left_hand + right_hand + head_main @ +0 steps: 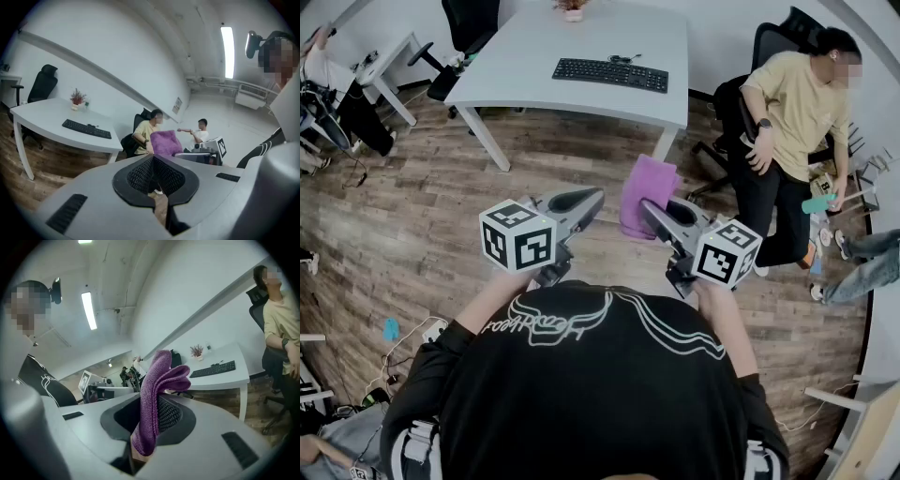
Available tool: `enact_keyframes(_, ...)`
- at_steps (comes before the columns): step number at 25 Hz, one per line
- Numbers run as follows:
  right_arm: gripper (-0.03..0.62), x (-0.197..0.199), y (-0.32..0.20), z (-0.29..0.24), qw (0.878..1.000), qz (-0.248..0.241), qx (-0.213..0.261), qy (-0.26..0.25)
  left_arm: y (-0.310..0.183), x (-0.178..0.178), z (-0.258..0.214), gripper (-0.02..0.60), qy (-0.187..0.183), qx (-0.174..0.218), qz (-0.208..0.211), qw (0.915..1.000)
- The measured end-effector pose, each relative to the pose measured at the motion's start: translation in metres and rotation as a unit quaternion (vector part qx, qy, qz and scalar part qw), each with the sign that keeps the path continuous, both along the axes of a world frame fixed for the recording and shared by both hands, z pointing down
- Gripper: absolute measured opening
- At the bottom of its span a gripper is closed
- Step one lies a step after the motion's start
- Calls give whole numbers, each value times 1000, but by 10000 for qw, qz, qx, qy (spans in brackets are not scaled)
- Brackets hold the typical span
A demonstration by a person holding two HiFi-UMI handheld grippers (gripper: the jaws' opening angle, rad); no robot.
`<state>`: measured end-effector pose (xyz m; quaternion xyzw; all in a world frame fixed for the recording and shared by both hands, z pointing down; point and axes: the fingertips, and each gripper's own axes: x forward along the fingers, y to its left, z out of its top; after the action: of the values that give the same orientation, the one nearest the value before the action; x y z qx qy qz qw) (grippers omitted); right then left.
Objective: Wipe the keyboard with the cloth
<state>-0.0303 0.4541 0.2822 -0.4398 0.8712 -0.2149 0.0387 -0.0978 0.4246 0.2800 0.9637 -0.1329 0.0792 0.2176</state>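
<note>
A black keyboard (610,73) lies on the white table (534,66), well ahead of both grippers; it also shows in the left gripper view as the keyboard (87,129) and in the right gripper view as the keyboard (213,369). My right gripper (649,212) is shut on a purple cloth (645,194), which sticks up between its jaws as the cloth (157,397). My left gripper (592,199) is shut with nothing in it, its jaws pressed together. Both are held over the wooden floor, short of the table.
A seated person in a yellow shirt (797,103) is on an office chair to the right of the table. A small potted plant (573,9) stands at the table's far edge. A black chair (464,33) is behind the table at left. Cables (403,352) lie on the floor.
</note>
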Motion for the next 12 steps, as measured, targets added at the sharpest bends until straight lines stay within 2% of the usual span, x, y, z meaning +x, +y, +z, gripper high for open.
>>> enact_keyframes(12, 54, 11, -5, 1, 9999, 47, 9, -88, -3, 6, 2, 5, -25, -23, -51, 10000)
